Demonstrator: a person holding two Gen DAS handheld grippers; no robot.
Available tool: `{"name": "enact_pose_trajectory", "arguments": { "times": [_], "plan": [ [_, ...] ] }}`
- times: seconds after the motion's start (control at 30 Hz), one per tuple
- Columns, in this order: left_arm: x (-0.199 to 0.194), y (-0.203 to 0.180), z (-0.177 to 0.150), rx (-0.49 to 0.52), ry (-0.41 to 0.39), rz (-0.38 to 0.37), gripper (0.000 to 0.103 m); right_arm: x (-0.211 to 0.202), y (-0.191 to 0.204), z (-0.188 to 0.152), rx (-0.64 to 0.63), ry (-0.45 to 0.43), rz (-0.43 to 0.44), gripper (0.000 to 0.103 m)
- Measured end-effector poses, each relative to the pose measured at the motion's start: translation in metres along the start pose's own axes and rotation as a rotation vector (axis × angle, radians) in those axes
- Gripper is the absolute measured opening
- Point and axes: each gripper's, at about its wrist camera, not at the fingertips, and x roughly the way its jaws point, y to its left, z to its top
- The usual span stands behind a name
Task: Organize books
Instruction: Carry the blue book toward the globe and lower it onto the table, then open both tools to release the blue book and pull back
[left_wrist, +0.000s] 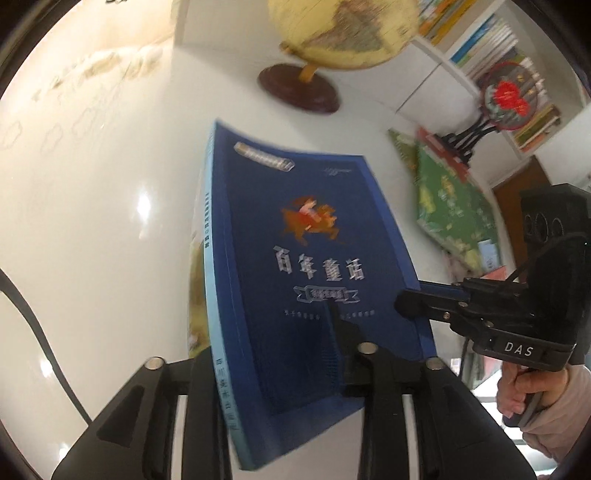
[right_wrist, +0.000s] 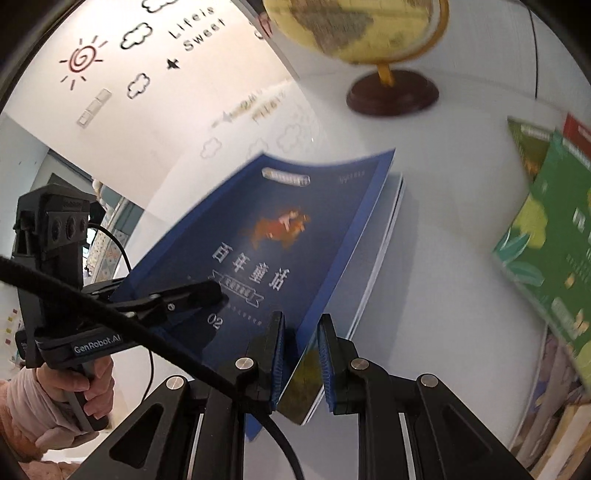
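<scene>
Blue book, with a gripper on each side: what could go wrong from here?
1. The book is bowed and its cover lifts off the pages, so it may flop open or crease.
2. The right gripper pinches only its edge, and I cannot tell how firmly the left gripper holds. It might slip onto the table.
3. The globe stands just beyond the book; a forward swing could knock it.
</scene>
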Motion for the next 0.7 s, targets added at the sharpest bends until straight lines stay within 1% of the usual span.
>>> {"name": "enact_pose_trajectory", "arguments": {
  "times": [0.03, 0.07, 0.1, 0.13, 0.17, 0.23, 0.3, 0.33, 0.37, 0.43, 0.47, 0.5, 0.53, 0.57, 0.63, 0.7],
  "plan": [
    [0.002, 0.003, -0.002, -0.010, 0.018, 0.012, 0.034, 0.007, -0.002, -0.001, 0.024, 0.036, -0.005, 0.023],
    [0.004, 0.005, -0.003, -0.019, 0.039, 0.032, 0.032, 0.013, -0.005, -0.001, 0.045, 0.072, -0.012, 0.023],
    [0.006, 0.007, -0.005, -0.024, 0.055, 0.063, 0.033, 0.021, -0.007, 0.000, 0.075, 0.132, -0.031, 0.023],
    [0.006, 0.010, -0.007, -0.028, 0.063, 0.079, 0.036, 0.022, -0.007, 0.000, 0.081, 0.154, -0.037, 0.024],
    [0.004, 0.012, -0.009, -0.031, 0.063, 0.082, 0.036, 0.020, -0.004, 0.001, 0.073, 0.158, -0.047, 0.026],
    [0.000, 0.015, -0.012, -0.040, 0.054, 0.097, 0.036, 0.009, 0.005, 0.008, 0.035, 0.179, -0.081, 0.045],
    [-0.005, 0.017, -0.014, -0.041, 0.044, 0.123, 0.036, -0.004, 0.014, 0.016, -0.006, 0.214, -0.067, 0.049],
    [-0.008, 0.018, -0.014, -0.037, 0.036, 0.134, 0.036, -0.013, 0.021, 0.022, -0.044, 0.247, -0.068, 0.053],
    [-0.009, 0.018, -0.013, -0.036, 0.029, 0.142, 0.036, -0.020, 0.029, 0.027, -0.088, 0.287, -0.085, 0.053],
    [-0.017, 0.016, -0.009, -0.034, 0.005, 0.118, 0.036, -0.036, 0.043, 0.037, -0.203, 0.359, -0.131, 0.054],
    [-0.020, 0.014, -0.007, -0.037, -0.006, 0.100, 0.037, -0.044, 0.049, 0.042, -0.258, 0.414, -0.138, 0.056],
    [-0.024, 0.011, -0.005, -0.035, -0.019, 0.093, 0.037, -0.050, 0.055, 0.044, -0.301, 0.483, -0.124, 0.057],
    [-0.028, 0.007, -0.004, -0.028, -0.031, 0.088, 0.037, -0.058, 0.062, 0.045, -0.360, 0.576, -0.105, 0.057],
    [-0.030, 0.003, -0.003, -0.021, -0.038, 0.083, 0.037, -0.064, 0.067, 0.044, -0.414, 0.635, -0.095, 0.057],
    [-0.035, -0.007, -0.002, -0.001, -0.056, 0.077, 0.037, -0.078, 0.076, 0.043, -0.521, 0.732, -0.074, 0.057],
    [-0.036, -0.016, -0.001, 0.009, -0.064, 0.068, 0.037, -0.091, 0.078, 0.044, -0.582, 0.815, -0.054, 0.057]
  ]
}}
